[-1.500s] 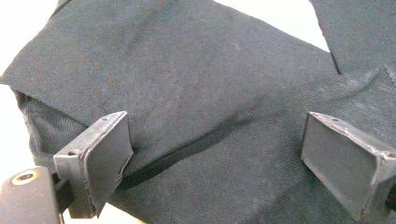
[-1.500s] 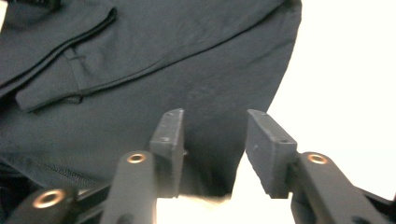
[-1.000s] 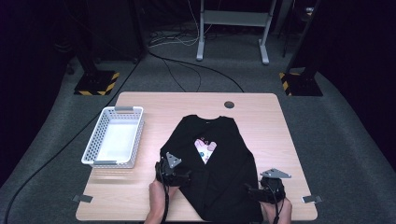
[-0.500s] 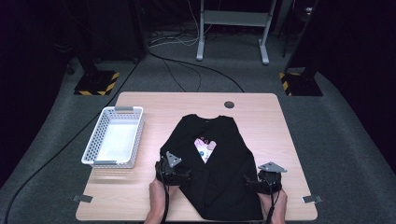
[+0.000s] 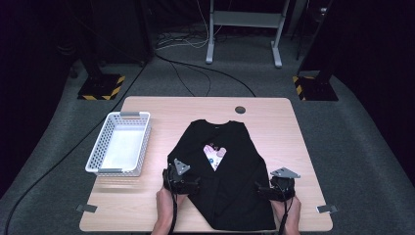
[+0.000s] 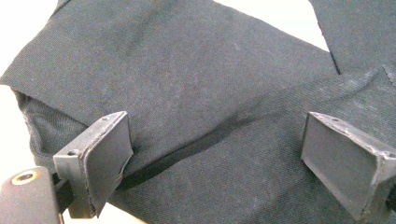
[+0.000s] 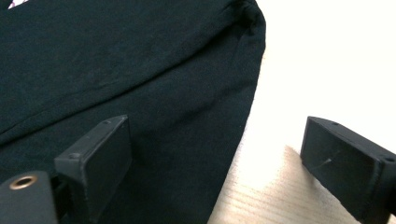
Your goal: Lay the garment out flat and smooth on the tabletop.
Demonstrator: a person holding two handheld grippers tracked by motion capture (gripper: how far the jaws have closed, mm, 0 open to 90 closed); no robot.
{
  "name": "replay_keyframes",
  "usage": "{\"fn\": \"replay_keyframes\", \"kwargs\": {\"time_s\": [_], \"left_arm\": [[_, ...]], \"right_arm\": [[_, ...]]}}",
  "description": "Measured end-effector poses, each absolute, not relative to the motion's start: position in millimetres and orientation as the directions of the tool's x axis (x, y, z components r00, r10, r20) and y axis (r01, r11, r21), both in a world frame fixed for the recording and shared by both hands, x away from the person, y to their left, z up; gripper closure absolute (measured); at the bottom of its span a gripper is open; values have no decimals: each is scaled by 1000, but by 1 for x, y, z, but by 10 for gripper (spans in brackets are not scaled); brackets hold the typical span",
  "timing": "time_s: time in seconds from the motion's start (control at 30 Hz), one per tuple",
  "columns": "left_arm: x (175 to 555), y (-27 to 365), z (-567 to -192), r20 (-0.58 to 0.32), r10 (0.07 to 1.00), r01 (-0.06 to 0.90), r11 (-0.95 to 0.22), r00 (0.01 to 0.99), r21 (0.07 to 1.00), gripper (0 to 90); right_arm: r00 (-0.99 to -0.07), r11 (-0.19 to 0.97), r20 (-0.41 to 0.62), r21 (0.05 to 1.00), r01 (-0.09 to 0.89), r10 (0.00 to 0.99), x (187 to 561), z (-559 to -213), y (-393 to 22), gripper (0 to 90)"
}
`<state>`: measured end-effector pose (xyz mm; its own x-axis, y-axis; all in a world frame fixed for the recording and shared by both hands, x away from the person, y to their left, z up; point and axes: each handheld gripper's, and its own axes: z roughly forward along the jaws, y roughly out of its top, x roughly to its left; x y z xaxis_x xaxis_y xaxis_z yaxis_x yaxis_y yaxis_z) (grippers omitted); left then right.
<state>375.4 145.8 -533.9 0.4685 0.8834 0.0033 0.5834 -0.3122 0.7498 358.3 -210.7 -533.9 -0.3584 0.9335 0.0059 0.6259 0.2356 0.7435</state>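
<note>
A black T-shirt (image 5: 235, 142) lies folded on the wooden table (image 5: 279, 127), a pink and white print (image 5: 215, 154) showing in the gap at its middle. My left gripper (image 5: 189, 184) rests at the shirt's near left edge. In the left gripper view it (image 6: 215, 158) stands open over a folded layer of the shirt (image 6: 187, 70), pads apart from the cloth. My right gripper (image 5: 268, 190) sits at the near right edge. Its jaws (image 7: 215, 158) have just been opening and straddle the shirt's hem (image 7: 116, 56), gripping nothing, with one jaw over bare table (image 7: 327, 56).
A white plastic basket (image 5: 100, 143) stands empty on the table's left side. A round cable hole (image 5: 240, 109) is near the far edge. Beyond the table are a metal stand (image 5: 243, 29), cables on the floor and two striped bases (image 5: 102, 87).
My right gripper has shifted a little away from the person, along the shirt's right edge, and its jaws look wider. The left gripper and the shirt have not moved.
</note>
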Motion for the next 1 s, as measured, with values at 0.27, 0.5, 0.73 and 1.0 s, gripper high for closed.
{"fn": "replay_keyframes", "kwargs": {"time_s": [0.27,0.5,0.73,1.0], "left_arm": [[373,149,-530,-29,879,589,-295,476,753,70],[371,138,-522,-56,858,584,-298,510,755,57],[372,116,-520,-78,828,578,-316,555,753,62],[377,87,-517,-75,781,559,-373,620,741,94]], "right_arm": [[-362,239,6,742,626,932,360,-534,-211,73],[-358,235,6,743,627,934,359,-534,-211,74],[-358,235,6,743,626,934,359,-534,-211,75],[-357,235,6,743,626,934,359,-534,-211,76]]}}
